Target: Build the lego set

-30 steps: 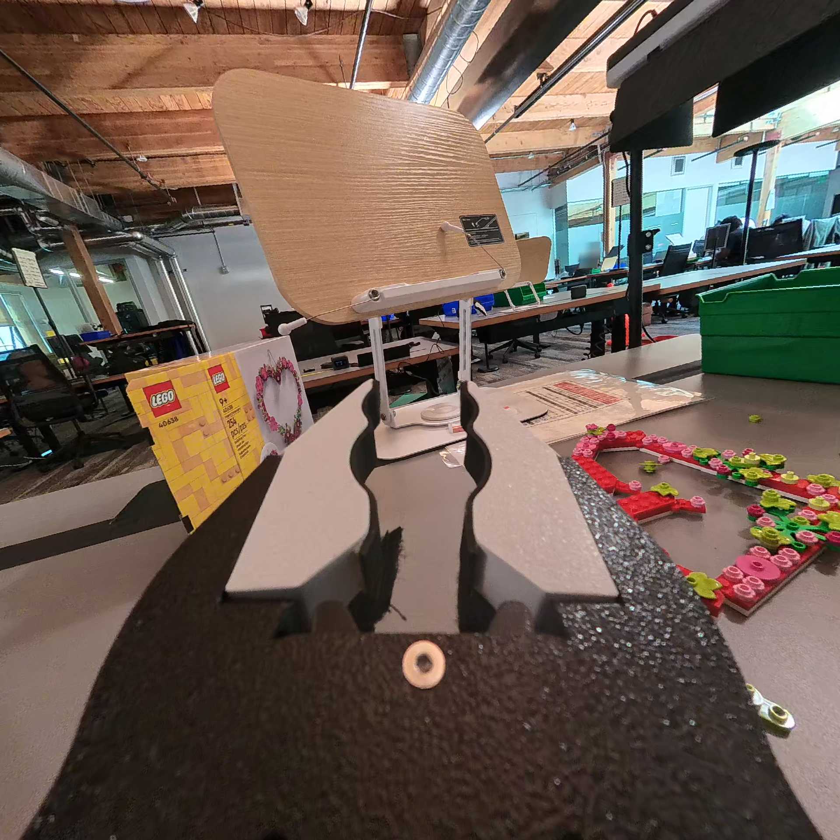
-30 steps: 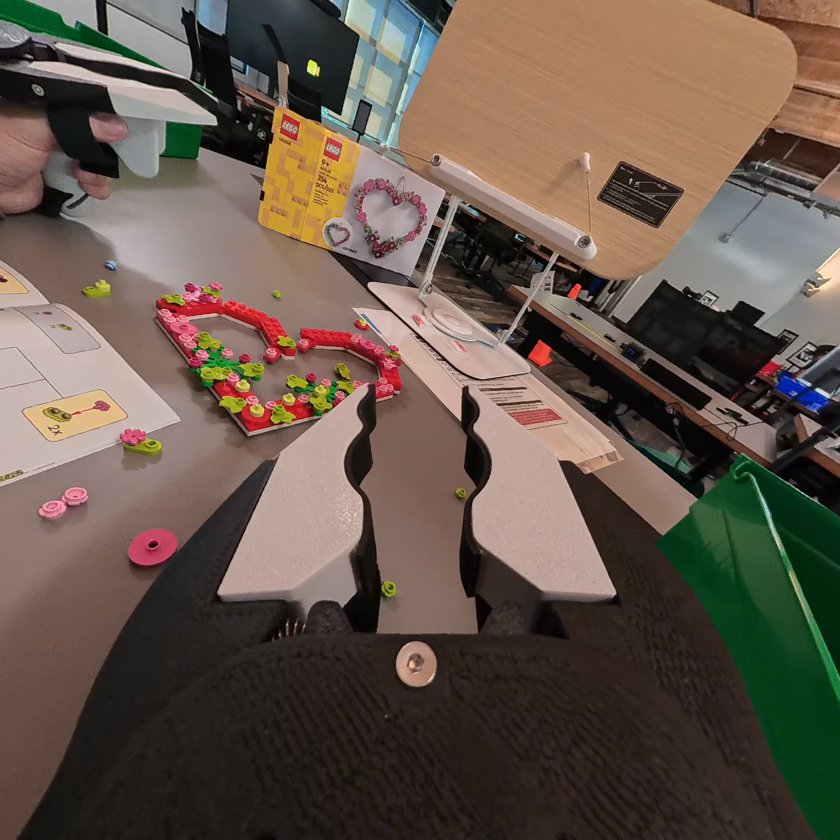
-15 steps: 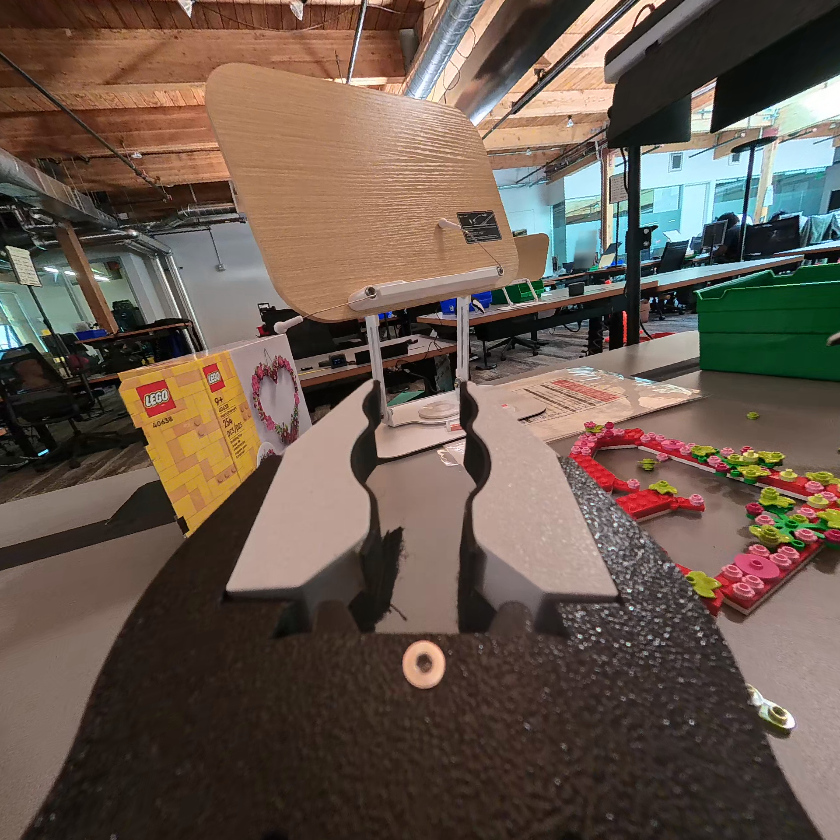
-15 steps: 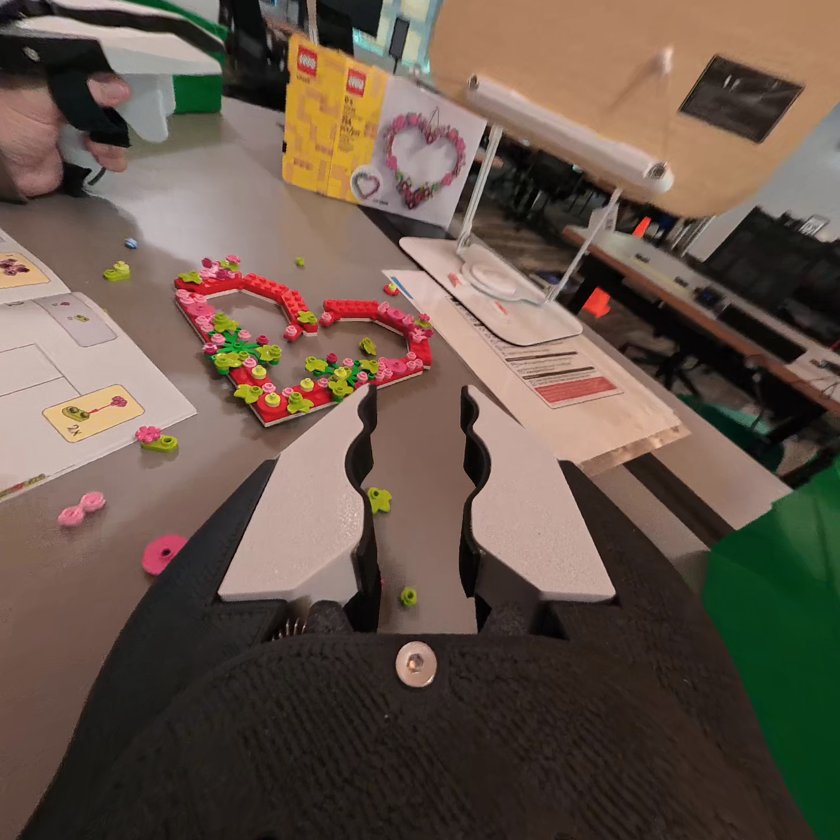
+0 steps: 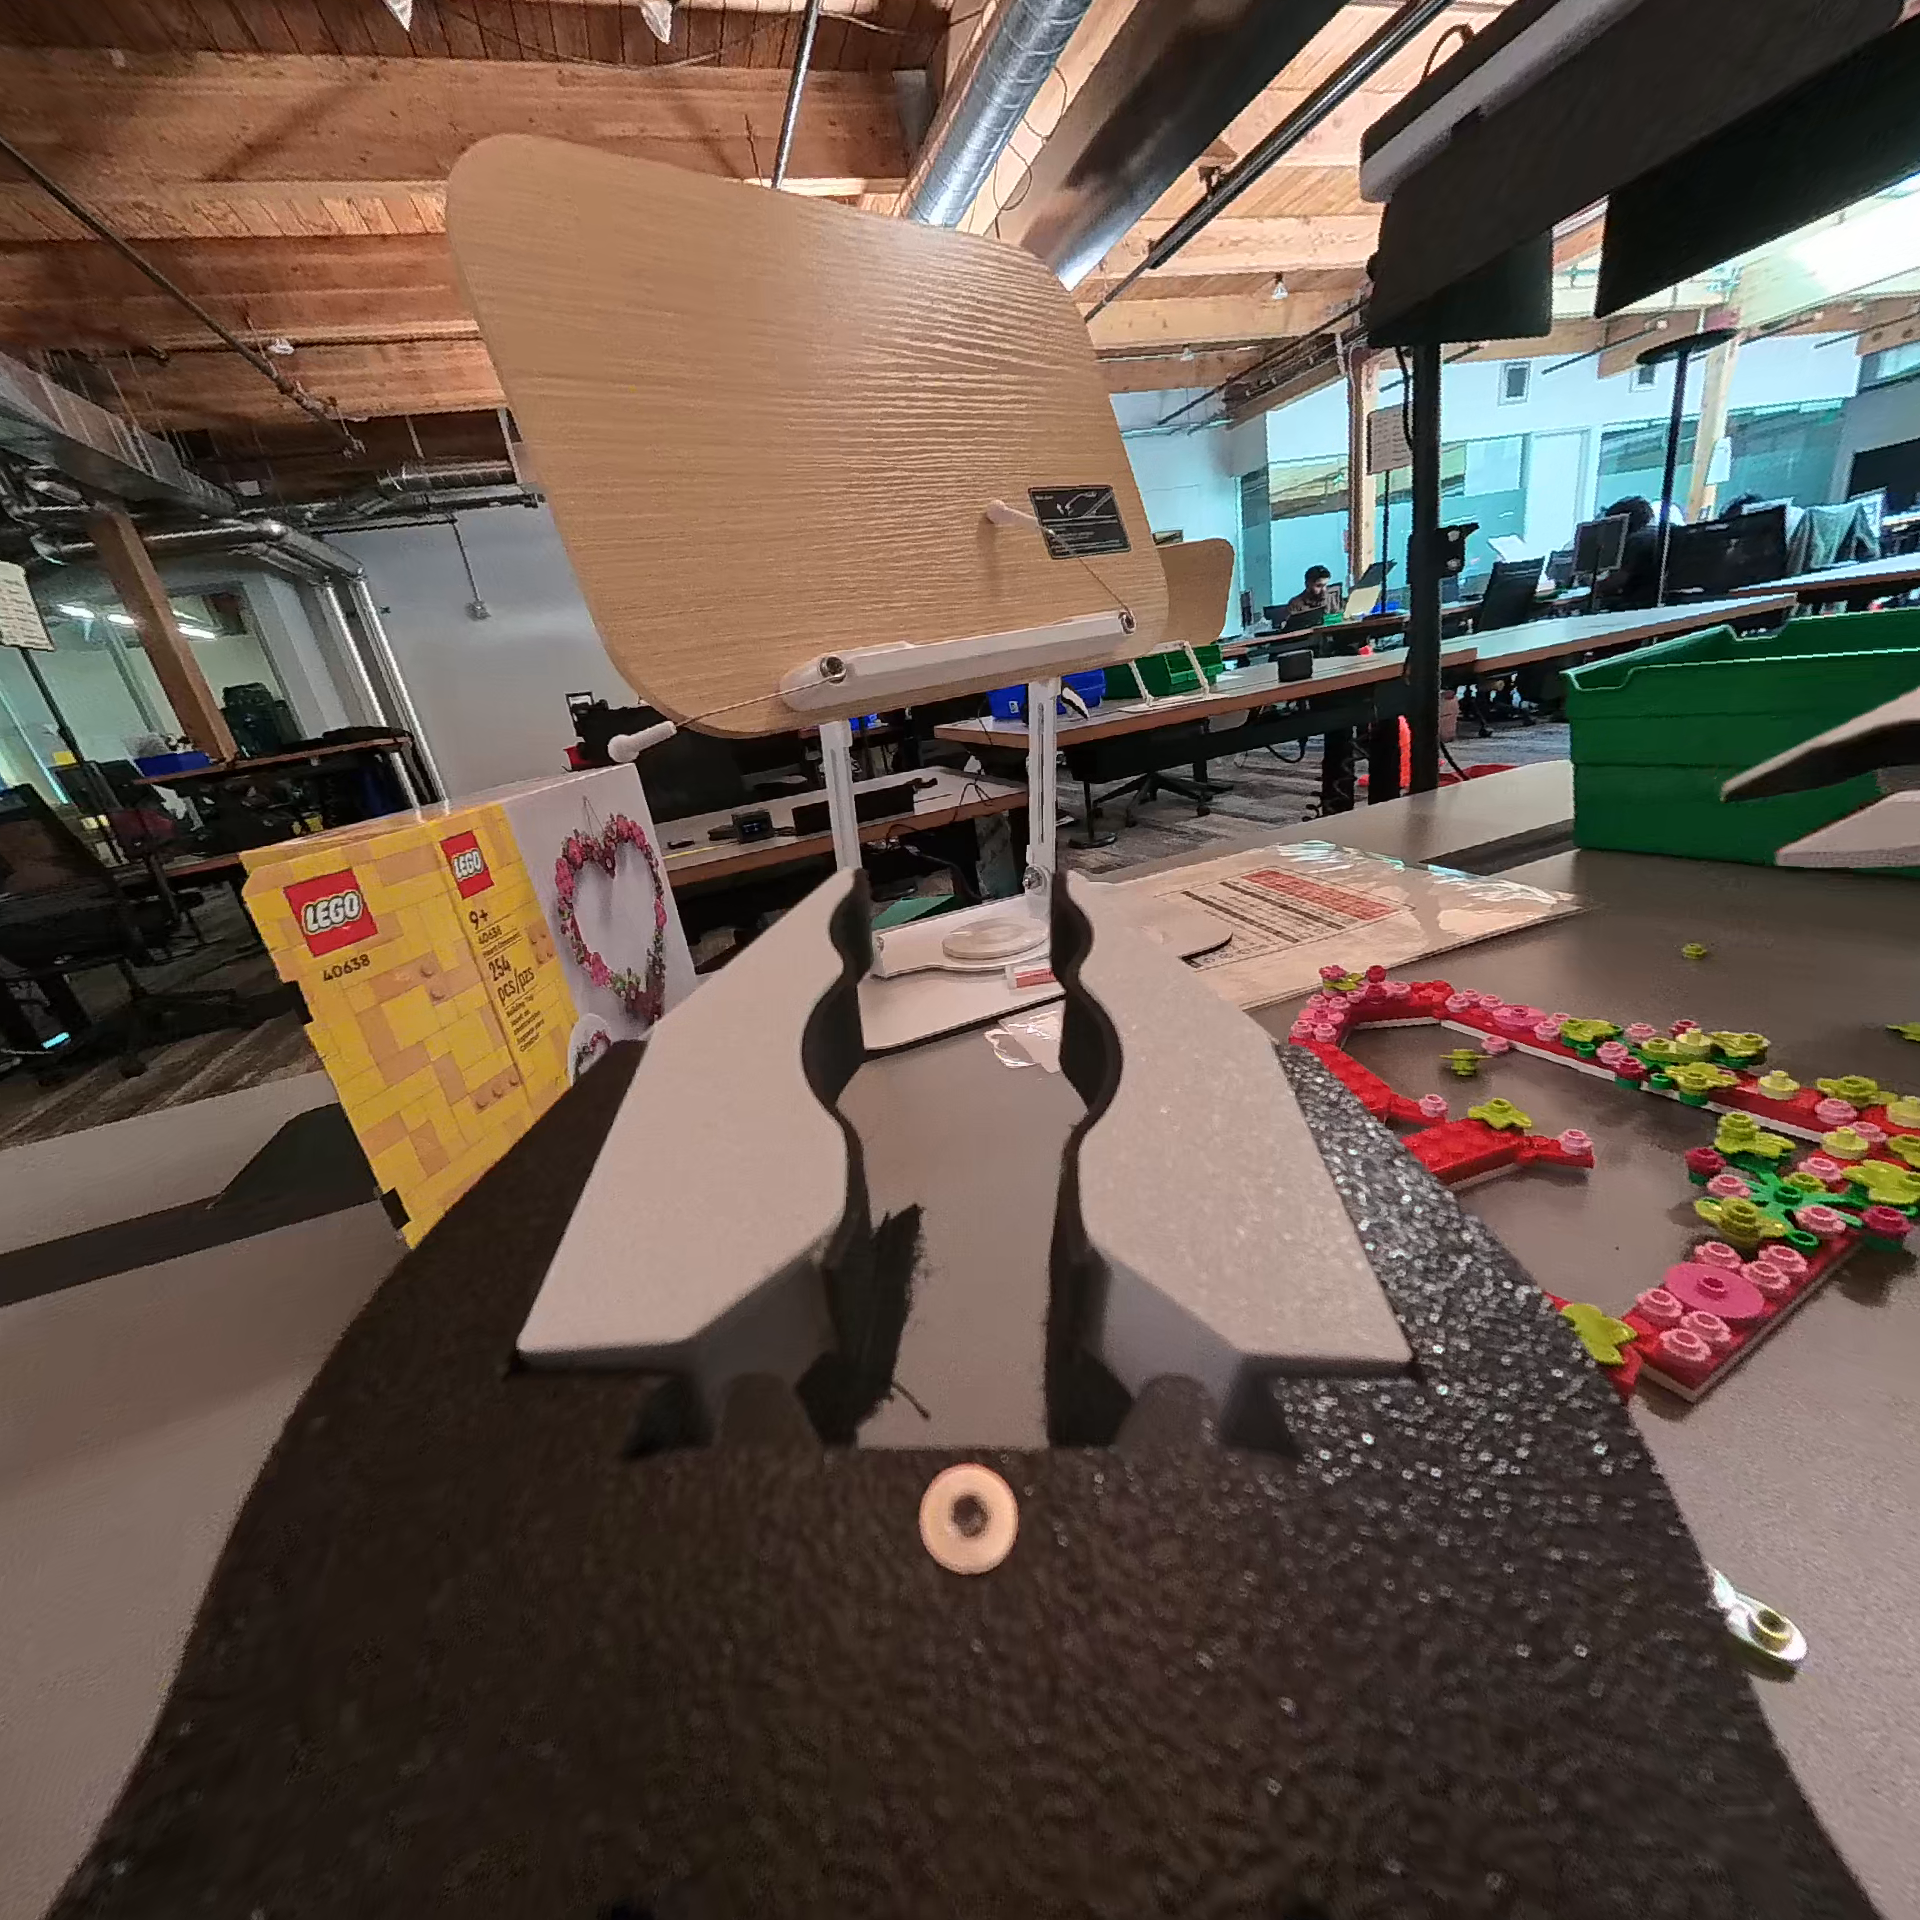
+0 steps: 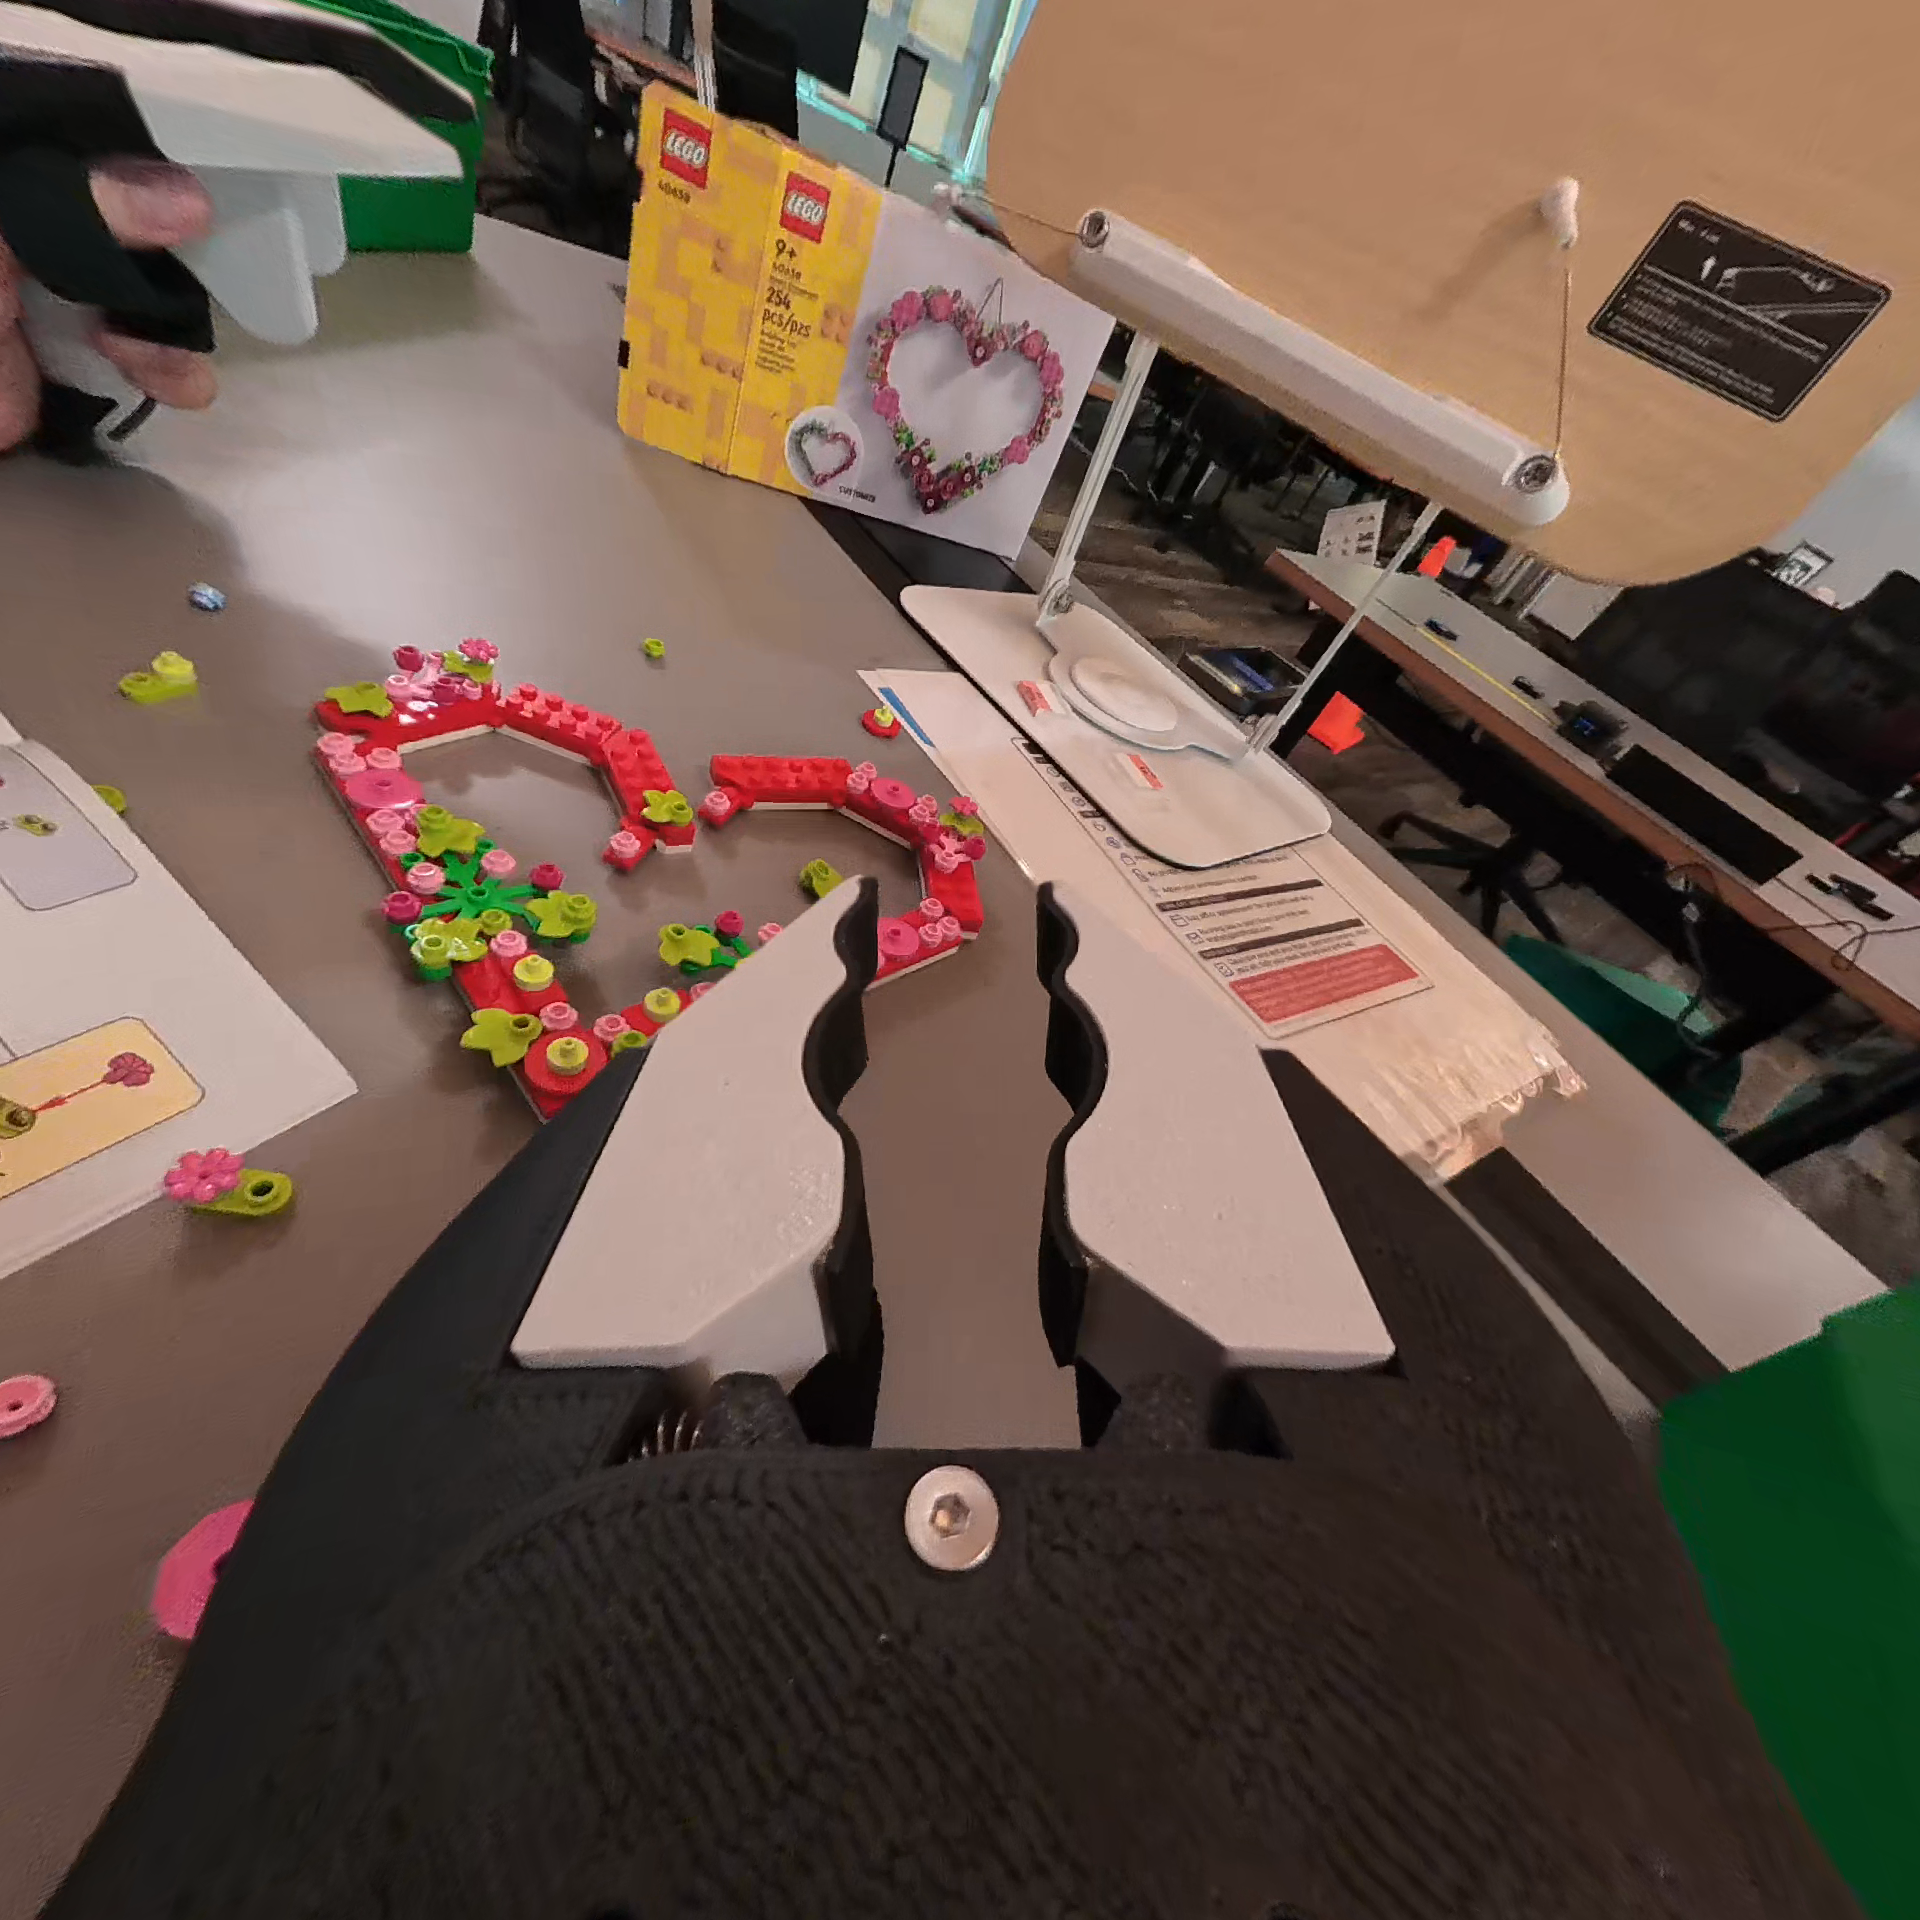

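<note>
Right gripper (image 6: 951,914) swings back toward red heart frame (image 6: 582,727), now right at fingertips. Both grippers open, empty; left gripper (image 5: 956,925) barely shifts. Looks like lining up next flower piece.

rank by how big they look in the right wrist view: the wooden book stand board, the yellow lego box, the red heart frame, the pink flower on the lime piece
1. wooden book stand board, though cropped by the frame
2. yellow lego box and red heart frame: similar, and the box stands farther off, so unsure
3. pink flower on the lime piece
</note>
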The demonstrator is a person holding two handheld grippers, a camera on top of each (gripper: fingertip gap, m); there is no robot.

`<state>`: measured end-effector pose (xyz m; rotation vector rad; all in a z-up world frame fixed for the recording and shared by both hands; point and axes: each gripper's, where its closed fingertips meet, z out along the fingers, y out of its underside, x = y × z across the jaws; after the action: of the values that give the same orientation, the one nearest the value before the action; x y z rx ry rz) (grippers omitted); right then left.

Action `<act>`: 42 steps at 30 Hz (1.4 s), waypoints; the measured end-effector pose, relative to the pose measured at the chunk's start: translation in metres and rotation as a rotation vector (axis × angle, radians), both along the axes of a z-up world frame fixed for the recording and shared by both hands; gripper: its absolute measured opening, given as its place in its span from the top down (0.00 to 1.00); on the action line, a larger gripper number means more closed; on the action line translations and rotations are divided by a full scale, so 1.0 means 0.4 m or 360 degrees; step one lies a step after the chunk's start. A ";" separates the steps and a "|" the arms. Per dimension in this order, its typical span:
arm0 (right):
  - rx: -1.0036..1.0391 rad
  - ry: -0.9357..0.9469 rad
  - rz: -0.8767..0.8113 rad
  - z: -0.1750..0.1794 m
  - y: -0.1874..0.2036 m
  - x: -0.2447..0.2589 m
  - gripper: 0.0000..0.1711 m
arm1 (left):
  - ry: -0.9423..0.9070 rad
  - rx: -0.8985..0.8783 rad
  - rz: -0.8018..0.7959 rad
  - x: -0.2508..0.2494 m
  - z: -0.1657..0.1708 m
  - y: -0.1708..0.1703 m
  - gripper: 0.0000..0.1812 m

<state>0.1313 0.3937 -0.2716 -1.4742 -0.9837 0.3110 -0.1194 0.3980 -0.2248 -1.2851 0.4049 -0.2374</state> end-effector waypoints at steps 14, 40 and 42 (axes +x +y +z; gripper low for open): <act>0.0068 0.0116 -0.0035 0.014 0.005 0.014 0.85 | 0.0005 -0.0002 -0.0013 0.004 -0.002 0.000 0.82; 0.0050 0.0195 -0.0064 0.021 0.014 0.036 0.87 | 0.0011 -0.0003 -0.0022 0.006 -0.003 -0.001 0.83; 0.0051 0.0194 -0.0062 0.021 0.014 0.036 0.87 | 0.0011 -0.0002 -0.0021 0.006 -0.003 -0.001 0.83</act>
<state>0.1455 0.3991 -0.2633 -1.4267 -0.8575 0.3512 -0.1170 0.3977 -0.2260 -1.2849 0.4195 -0.2441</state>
